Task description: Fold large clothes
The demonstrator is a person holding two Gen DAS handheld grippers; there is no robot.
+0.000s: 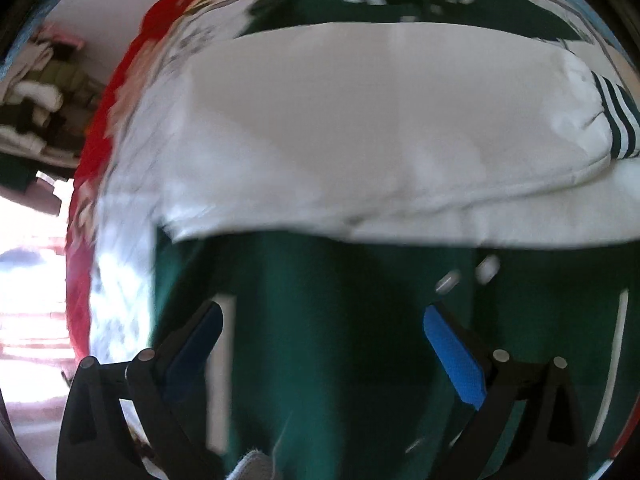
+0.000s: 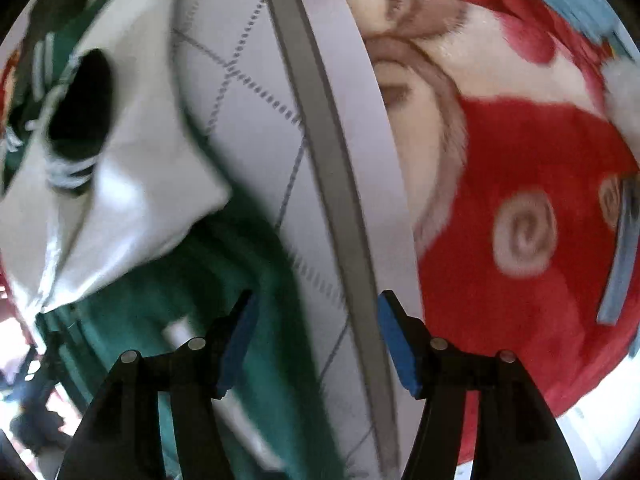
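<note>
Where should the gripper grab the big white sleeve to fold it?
Probably the striped cuff of the white sleeve. It's the sleeve's loose end, lying flat across the green jacket. Come from above with open jaws, pinching the cuff's edge.

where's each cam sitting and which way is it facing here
Left wrist: on the left gripper, facing steeply down at the green and white jacket; open black fingers with blue pads show.
Right wrist: on the right gripper, facing down at the jacket's edge, a quilted white cover and red blanket; open fingers show.
Shared: jacket, blanket.
</note>
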